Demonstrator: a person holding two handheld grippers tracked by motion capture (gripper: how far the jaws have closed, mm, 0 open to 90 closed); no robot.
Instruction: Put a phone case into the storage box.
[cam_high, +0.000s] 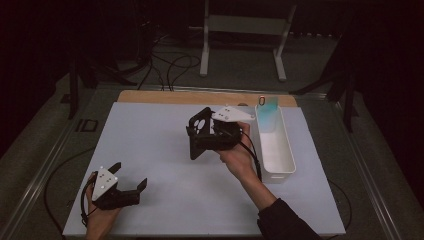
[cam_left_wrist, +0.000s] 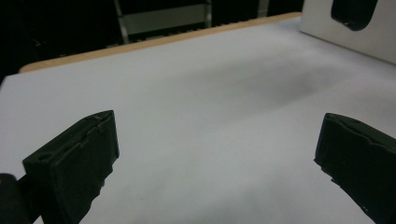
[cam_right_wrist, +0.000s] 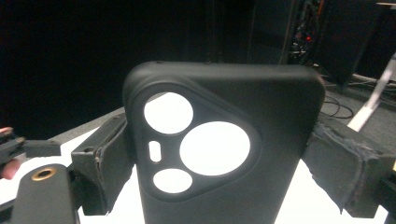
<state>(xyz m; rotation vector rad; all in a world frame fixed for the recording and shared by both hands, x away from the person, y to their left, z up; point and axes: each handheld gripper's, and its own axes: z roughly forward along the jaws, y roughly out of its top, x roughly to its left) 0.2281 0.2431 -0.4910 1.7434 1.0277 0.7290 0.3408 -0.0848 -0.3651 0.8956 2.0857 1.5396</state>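
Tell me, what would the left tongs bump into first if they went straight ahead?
Probably nothing soon: the open left tongs face bare white table. Farther on, off to the right, stands the white bin, though depth is unclear.

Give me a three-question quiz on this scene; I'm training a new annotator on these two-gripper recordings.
1. True or false: the left gripper holds something.
2. What does the right gripper clamp? A) black phone case B) white bin C) cable
3. On which side of the table does the white bin stand, seen from the person?

Key
1. False: its jaws stand open over bare table.
2. A: the black phone case.
3. The right side.
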